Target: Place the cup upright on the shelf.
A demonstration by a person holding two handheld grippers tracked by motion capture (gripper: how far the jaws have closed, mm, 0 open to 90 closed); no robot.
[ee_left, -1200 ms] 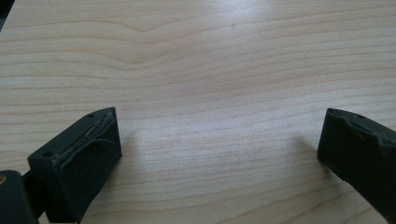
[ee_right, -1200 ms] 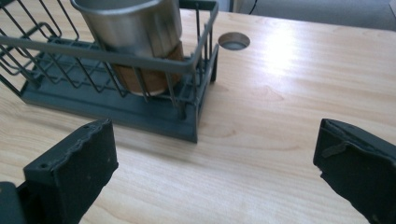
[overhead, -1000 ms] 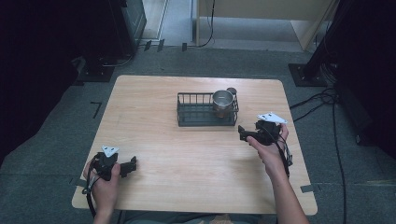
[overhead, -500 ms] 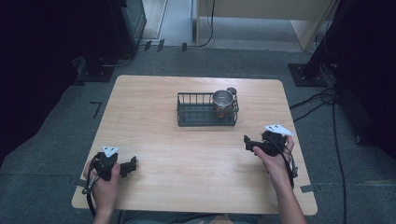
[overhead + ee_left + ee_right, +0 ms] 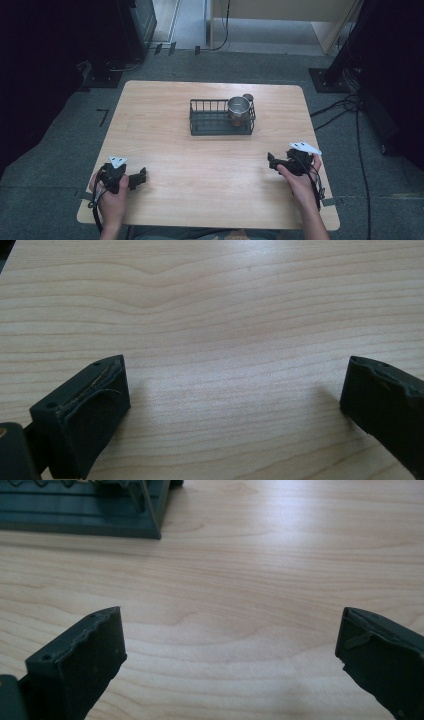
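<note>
From the high view I get the whole layout: the wooden table (image 5: 200, 150) with a black wire basket (image 5: 221, 119) sitting a little beyond its middle, and a metal cup (image 5: 238, 110) standing upright inside the basket's right end. The gripper views give me none of that overview but do give me the jaws up close. In the left gripper view, the left gripper (image 5: 235, 405) has its two black jaws spread wide with bare wood grain between them, nothing held. In the right gripper view, the right gripper (image 5: 230, 650) is spread just as wide and empty too, and here I pick up something the left one misses: the dark base and lower wires of the basket (image 5: 85, 510) at the top left corner, so this gripper is aimed roughly toward the basket's near side while sitting well apart from it. I cannot make out the cup in that view. Back on the high view, the left gripper (image 5: 141, 177) sits low over the near left corner of the table, the person's left hand (image 5: 112, 197) wrapped around it, forearm coming in from the bottom edge, jaws pointing right across the table. The right gripper (image 5: 272, 161) is near the right edge, in the right hand (image 5: 300, 182), its grey plate on top, jaws pointing left and slightly away from the person. Both grippers are well apart from the basket and from each other.
</note>
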